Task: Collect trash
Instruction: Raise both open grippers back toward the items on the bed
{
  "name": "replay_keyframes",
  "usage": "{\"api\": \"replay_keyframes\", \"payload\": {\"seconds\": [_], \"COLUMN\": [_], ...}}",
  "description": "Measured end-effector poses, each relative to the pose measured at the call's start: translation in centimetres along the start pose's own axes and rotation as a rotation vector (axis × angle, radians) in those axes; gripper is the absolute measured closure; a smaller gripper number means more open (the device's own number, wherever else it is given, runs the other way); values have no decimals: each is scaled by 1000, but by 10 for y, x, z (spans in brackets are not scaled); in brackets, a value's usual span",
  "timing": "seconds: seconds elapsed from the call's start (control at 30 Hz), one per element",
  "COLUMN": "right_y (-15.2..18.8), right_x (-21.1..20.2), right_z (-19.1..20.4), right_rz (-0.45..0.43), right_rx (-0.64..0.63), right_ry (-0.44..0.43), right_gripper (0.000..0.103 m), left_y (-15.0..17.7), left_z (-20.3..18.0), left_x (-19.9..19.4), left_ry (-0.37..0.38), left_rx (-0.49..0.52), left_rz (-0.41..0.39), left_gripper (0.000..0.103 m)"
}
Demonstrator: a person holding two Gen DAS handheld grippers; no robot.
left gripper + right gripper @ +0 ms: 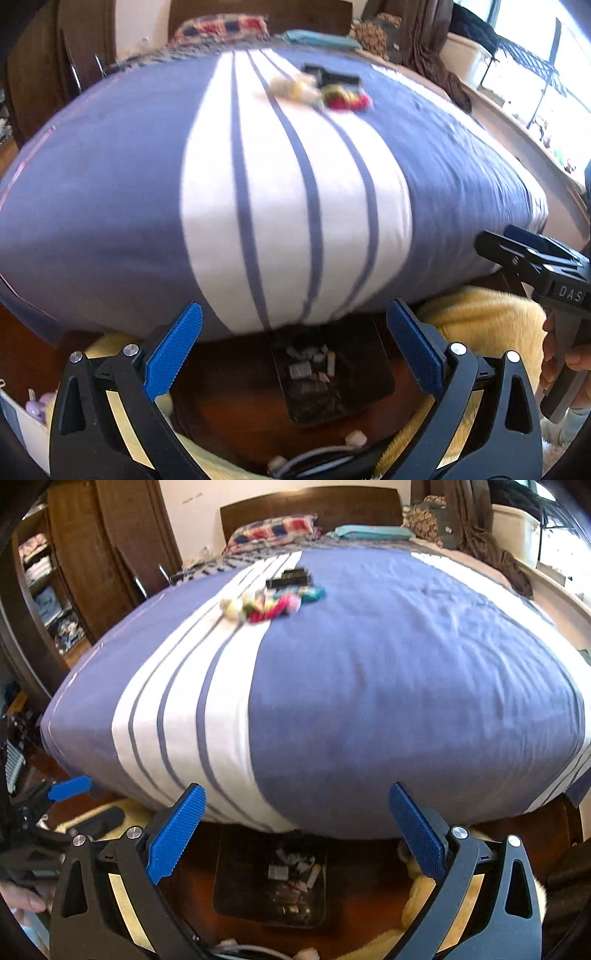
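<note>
A small heap of trash lies far out on the bed: pale crumpled paper (290,88) (232,607) and red, yellow and teal wrappers (345,99) (286,600), next to a flat black object (330,77) (290,579). A dark bin (325,380) (273,878) with scraps inside stands on the floor at the foot of the bed. My left gripper (295,347) is open and empty above the bin. My right gripper (297,829) is open and empty there too. The right gripper shows at the right edge of the left wrist view (535,258).
The bed (110,184) (406,701) has a blue cover with white stripes and pillows (273,530) at the headboard. A yellow fluffy rug (487,314) and white cable plugs (354,439) lie on the wooden floor. A wardrobe (92,554) stands left.
</note>
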State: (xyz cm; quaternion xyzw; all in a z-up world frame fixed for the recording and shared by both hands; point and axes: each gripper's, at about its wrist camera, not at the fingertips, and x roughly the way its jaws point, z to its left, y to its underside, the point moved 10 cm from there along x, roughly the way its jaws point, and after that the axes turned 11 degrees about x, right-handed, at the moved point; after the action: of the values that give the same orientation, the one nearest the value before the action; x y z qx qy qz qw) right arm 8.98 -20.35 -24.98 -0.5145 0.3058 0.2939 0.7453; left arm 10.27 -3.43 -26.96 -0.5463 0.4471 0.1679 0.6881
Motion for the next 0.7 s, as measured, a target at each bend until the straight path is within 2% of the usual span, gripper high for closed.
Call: {"api": "replay_keyframes", "payload": {"seconds": [0.33, 0.7], "right_y": [-61, -118], "right_x": [10, 68], "right_z": [-1, 10], "right_rz": [-60, -43], "right_rx": [-27, -35], "right_ry": [39, 29], "right_gripper": [4, 4], "left_y": [-63, -107], "left_z": [36, 51], "left_x": [4, 56], "left_ry": [-59, -66], "left_rx": [0, 14], "left_rz": [-58, -27], "left_gripper": [8, 8]}}
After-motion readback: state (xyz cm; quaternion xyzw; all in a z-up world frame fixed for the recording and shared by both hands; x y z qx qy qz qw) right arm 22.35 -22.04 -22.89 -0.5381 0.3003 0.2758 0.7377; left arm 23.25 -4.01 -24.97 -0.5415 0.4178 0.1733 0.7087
